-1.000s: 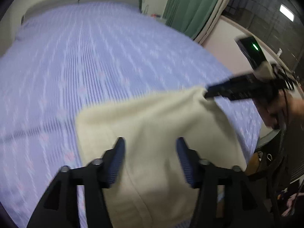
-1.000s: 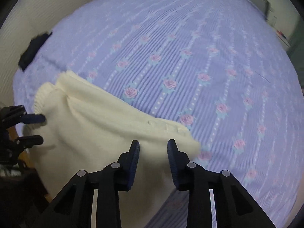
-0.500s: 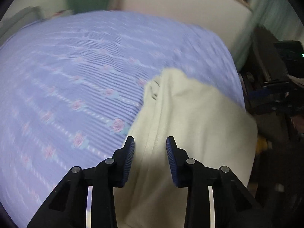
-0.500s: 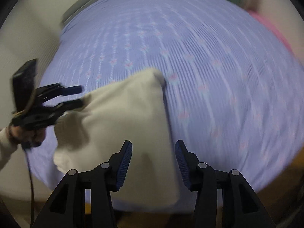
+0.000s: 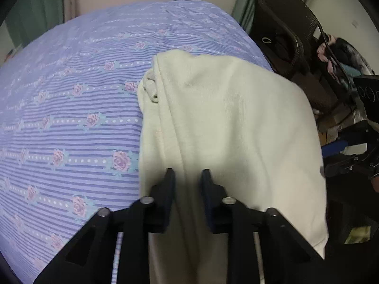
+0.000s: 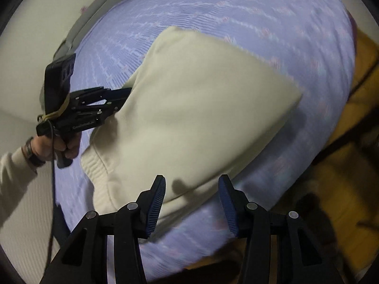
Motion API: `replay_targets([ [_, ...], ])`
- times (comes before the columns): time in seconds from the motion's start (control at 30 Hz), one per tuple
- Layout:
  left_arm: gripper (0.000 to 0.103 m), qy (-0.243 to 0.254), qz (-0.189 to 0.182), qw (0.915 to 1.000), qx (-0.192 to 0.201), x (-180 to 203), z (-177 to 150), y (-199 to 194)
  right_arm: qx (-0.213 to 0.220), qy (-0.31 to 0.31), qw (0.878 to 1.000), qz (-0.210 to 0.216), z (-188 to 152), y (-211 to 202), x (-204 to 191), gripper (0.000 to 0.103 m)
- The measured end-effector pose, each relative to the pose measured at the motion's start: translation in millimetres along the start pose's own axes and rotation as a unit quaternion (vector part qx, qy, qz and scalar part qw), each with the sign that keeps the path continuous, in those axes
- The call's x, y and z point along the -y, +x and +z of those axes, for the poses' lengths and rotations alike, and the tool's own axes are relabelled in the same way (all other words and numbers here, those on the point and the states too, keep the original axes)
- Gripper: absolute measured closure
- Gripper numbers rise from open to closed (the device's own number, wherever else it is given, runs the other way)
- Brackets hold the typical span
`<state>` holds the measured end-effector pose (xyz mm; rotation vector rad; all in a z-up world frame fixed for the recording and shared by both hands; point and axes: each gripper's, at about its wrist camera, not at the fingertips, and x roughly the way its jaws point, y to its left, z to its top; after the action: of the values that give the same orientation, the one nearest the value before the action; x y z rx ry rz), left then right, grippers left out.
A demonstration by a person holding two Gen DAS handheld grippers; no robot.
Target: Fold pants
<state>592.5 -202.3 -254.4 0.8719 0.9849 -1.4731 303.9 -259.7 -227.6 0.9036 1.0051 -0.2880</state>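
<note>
We find almost nothing legible here. In the right wrist view, the left gripper (image 6: pixel 123 97) carries a line of small pale lettering along the side of its black body, just ahead of the hand; it is too small and blurred for us to read with any confidence. In the left wrist view, a dark device (image 5: pixel 368 92) at the right edge shows a row of round outlined shapes, which we cannot tell from digits or lenses. We see no other readable lettering.

Lilac rose-striped bed (image 5: pixel 71 108), dark wicker chair (image 5: pixel 284 23), green curtain (image 5: pixel 35 11)
</note>
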Motion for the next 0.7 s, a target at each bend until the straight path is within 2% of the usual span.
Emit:
replay_targets([
  [0.07, 0.090, 0.004, -0.006, 1.0000, 0.005, -6.2, -2.6, -1.5, 0.021, 0.015, 1.000, -0.008, -8.4, 4.9, -5.9, 0.073],
  [0.1, 0.091, 0.004, -0.007, 0.9999, 0.007, -8.3, -4.0, -3.9, 0.029, 0.022, 0.999, -0.010, -9.8, 6.1, -7.1, 0.088],
  [0.13, 0.092, 0.003, -0.009, 0.9999, 0.008, -11.4, -5.6, -4.5, 0.034, 0.031, 0.999, -0.013, -12.0, 8.8, -7.5, 0.094],
  [0.23, 0.092, 0.002, -0.015, 0.9998, 0.015, -14.6, -7.7, -3.2, 0.043, 0.051, 0.997, -0.025, -16.1, 3.9, -2.5, 0.098],
  [0.3, 0.092, 0.017, -0.005, 0.9997, 0.016, -10.6, -8.7, 1.1, 0.043, 0.045, 0.997, -0.036, -24.2, -0.7, -1.0, 0.099],
  [0.37, 0.092, 0.026, -0.001, 0.9995, 0.018, -8.8, -11.1, 2.9, 0.033, 0.051, 0.996, -0.069, -34.6, -2.1, 10.0, 0.102],
  [0.4, 0.092, 0.028, -0.001, 0.9994, 0.020, -7.7, -11.5, 1.8, 0.028, 0.061, 0.995, -0.070, -37.0, -3.5, 20.1, 0.102],
  [0.47, 0.092, 0.035, -0.013, 0.9988, 0.031, -0.1, -12.1, -5.3, 0.011, 0.086, 0.995, -0.050, -43.9, 1.6, 34.5, 0.102],
  [0.57, 0.091, 0.020, -0.032, 0.9981, 0.048, 3.7, -17.7, -24.5, 0.030, 0.047, 0.998, -0.023, -38.0, -10.4, 9.6, 0.101],
  [0.63, 0.091, 0.015, -0.028, 0.9979, 0.056, 4.1, -24.1, -39.3, 0.038, 0.026, 0.999, -0.015, -36.5, -13.7, -10.5, 0.083],
  [0.67, 0.091, 0.014, -0.027, 0.9978, 0.059, 5.1, -28.9, -47.9, 0.040, 0.022, 0.999, -0.008, -36.9, -13.2, -22.7, 0.055],
  [0.7, 0.090, 0.011, -0.026, 0.9978, 0.061, 5.6, -33.0, -54.1, 0.045, 0.023, 0.999, -0.003, -38.7, -13.3, -31.3, 0.042],
])
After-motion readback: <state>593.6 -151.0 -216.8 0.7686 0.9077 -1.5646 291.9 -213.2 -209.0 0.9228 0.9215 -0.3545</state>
